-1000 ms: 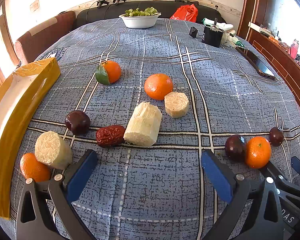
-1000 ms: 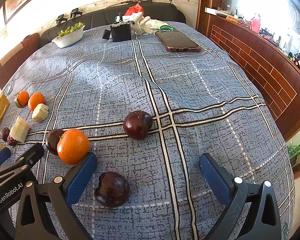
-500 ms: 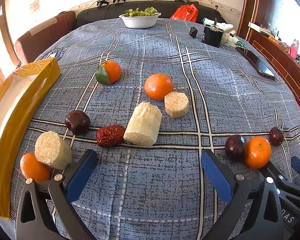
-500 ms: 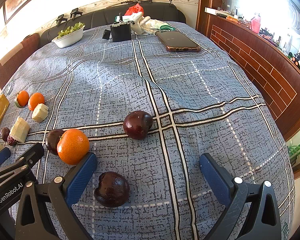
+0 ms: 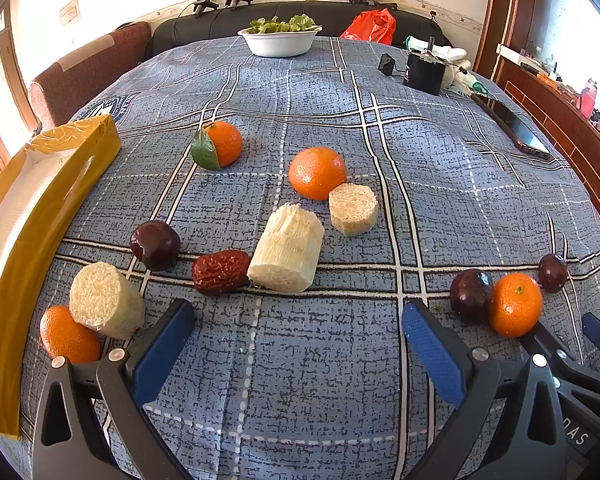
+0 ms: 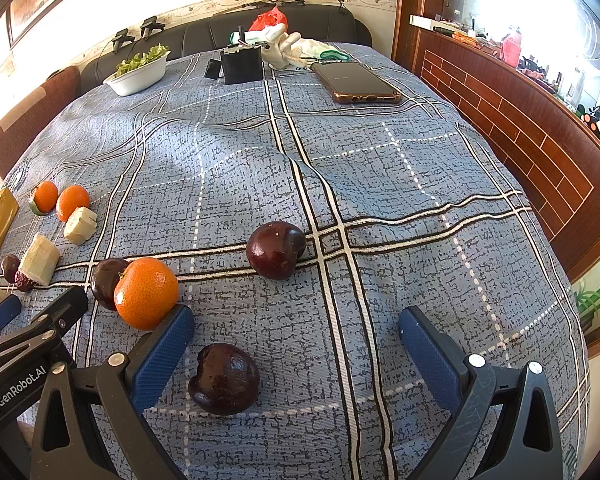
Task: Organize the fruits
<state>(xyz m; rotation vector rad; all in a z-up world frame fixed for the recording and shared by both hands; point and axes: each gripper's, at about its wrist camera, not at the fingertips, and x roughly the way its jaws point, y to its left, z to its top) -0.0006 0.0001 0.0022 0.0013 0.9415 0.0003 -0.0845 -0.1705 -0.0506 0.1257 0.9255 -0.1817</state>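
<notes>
Both hand-held grippers hover wide apart and empty over the blue checked surface [image 5: 440, 168]. Far ahead of the left hand-held gripper [image 5: 296, 344], a white bowl [image 5: 280, 42] holds leafy greens [image 5: 284, 24]. Just ahead, a sugarcane piece [image 5: 286, 248] lies with its long axis pointing away, beside a red date [image 5: 220, 271]. A dark plum [image 6: 224, 379] sits between the fingers of the right hand-held gripper [image 6: 296, 344], nearer its left one; a mandarin [image 6: 146, 292] touches that fingertip.
</notes>
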